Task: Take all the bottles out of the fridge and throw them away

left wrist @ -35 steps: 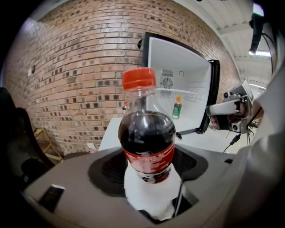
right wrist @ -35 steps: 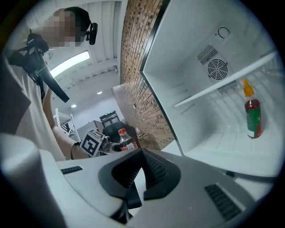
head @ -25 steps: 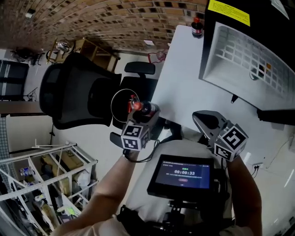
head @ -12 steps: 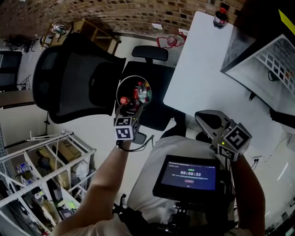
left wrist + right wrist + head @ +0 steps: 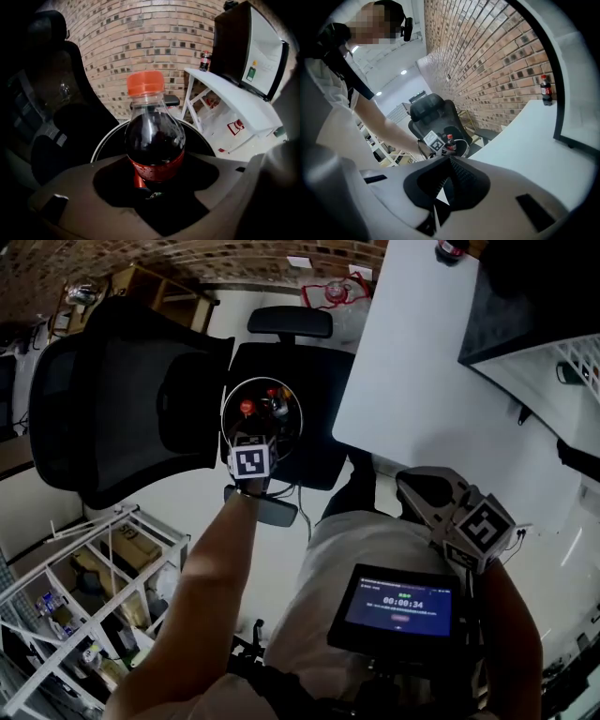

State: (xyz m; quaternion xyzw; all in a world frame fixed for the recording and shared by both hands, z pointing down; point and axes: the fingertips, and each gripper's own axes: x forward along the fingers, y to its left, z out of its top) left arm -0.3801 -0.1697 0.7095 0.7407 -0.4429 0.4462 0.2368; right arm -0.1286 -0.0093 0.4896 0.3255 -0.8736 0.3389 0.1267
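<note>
While L tongs [image 5: 152, 187] clamp cola bottle [image 5: 154, 140] at bin [image 5: 225, 409] (on chair [image 5: 122, 390]) | R tongs [image 5: 443, 185] closed, empty

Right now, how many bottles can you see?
2: one bottle in the left tongs over the bin, one bottle at the table's far end. The bin may hide more.
</note>
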